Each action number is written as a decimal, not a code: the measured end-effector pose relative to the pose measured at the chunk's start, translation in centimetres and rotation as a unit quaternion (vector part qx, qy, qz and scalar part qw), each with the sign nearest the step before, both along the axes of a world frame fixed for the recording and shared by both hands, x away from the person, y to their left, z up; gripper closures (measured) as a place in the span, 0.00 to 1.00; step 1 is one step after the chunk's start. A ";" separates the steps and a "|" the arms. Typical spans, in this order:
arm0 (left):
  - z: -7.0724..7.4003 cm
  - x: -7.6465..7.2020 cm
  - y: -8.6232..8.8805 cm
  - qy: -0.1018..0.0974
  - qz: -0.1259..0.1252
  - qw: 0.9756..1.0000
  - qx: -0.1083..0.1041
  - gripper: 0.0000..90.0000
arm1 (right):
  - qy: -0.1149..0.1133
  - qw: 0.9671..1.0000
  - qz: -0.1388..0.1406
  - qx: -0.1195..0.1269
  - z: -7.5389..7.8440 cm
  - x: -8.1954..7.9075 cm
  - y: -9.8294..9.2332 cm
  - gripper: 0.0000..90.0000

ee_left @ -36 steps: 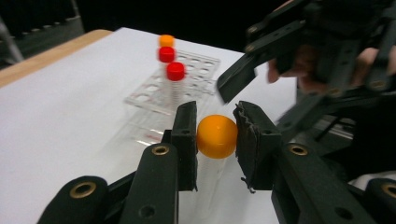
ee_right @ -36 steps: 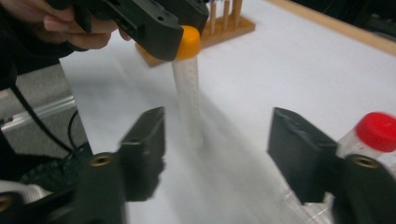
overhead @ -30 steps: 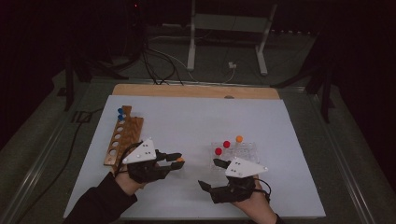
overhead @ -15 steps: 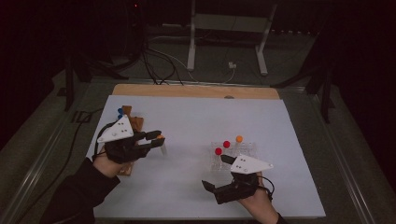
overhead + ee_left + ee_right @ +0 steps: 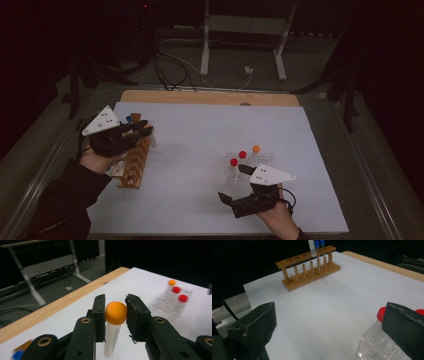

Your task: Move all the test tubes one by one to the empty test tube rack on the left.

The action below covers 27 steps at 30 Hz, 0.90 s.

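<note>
My left gripper is shut on an orange-capped tube, its pads pressing on the cap. The tube hangs over the far end of the wooden rack; in the right gripper view its clear lower end is just above the wooden rack. My right gripper is near the table's front, beside the clear plastic rack. Its jaws have just been opening and now stand wide apart with nothing between them.
The clear rack holds two red-capped tubes and an orange-capped one. Blue-capped tubes stand at the wooden rack's far end. A white sheet covers the table, with a wooden strip along the far edge.
My left gripper has carried the orange-capped tube left and away, from the middle of the sheet to above the wooden rack. My right gripper stayed put and its jaws spread wider.
</note>
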<state>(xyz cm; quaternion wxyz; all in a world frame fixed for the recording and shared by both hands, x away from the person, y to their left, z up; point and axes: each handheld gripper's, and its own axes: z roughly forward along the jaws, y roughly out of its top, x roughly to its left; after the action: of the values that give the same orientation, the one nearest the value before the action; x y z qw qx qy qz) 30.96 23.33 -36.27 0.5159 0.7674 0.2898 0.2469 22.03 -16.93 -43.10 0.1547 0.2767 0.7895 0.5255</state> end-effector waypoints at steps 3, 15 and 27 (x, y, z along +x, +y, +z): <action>-0.1 0.4 1.4 -0.002 0.026 1.000 0.004 0.79 | 0.001 1.000 0.000 -0.002 0.0 0.0 0.0 0.00; -1.9 2.2 5.9 0.000 0.115 0.993 -0.008 0.79 | 0.004 1.000 -0.001 -0.003 -0.2 0.2 -0.1 0.00; -5.3 3.6 6.1 0.031 0.136 0.990 -0.014 0.79 | 0.005 1.000 0.000 -0.001 -0.2 0.1 -0.2 0.00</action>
<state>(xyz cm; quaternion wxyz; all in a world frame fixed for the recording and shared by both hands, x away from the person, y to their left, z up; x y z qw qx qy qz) 34.57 29.46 -41.58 0.4792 0.7206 0.4108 0.2872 22.17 -17.16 -43.31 0.1510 0.2786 0.7910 0.5233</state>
